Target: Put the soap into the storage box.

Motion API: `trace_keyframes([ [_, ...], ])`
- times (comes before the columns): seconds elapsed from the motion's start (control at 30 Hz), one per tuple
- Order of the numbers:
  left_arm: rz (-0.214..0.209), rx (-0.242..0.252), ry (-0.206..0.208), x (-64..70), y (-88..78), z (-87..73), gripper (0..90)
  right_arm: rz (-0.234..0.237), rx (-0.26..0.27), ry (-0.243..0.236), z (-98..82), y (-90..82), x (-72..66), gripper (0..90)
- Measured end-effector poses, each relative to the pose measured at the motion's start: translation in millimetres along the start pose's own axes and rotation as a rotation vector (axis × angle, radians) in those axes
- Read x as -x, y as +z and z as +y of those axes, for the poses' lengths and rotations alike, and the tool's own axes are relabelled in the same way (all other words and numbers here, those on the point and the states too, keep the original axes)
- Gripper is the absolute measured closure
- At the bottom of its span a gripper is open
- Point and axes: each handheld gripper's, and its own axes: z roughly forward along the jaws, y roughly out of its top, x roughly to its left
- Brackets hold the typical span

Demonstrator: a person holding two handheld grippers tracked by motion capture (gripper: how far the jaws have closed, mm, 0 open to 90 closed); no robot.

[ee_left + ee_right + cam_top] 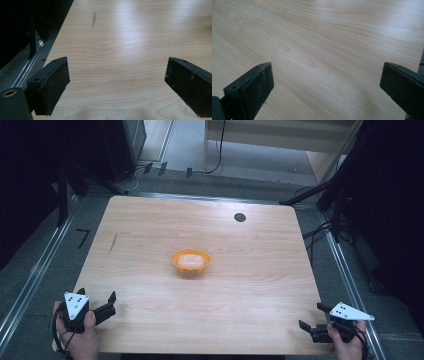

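An orange bowl (190,261) sits at the middle of the wooden table (150,230), with something pale inside it. My left gripper (96,297) rests at the table's near left corner, held by a hand, its jaws wide apart over bare wood (117,72). At the near right corner a hand holds my right gripper (311,316), which is open too, with only wood grain between its fingers (252,87). Both grippers are far from the bowl.
A small dark round spot (240,217) marks the table's far right part, and a dark streak (113,243) lies near its left edge. Metal rails (35,275) run along the floor on both sides. Black stands and cables (320,227) crowd the right side.
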Motion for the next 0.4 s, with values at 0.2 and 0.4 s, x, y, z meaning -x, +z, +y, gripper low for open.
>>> trace_keyframes([
  [0.2, 0.000, -0.010, 0.004, 0.7, 1.3, 0.4, 6.0, -0.003, 0.027, 0.024, -8.7, -4.8, 3.0, 0.0],
  [0.4, -0.021, -0.042, 0.017, 0.4, 3.8, 1.7, 6.0, -0.008, 0.037, 0.034, -12.8, -4.7, 2.4, 0.0],
])
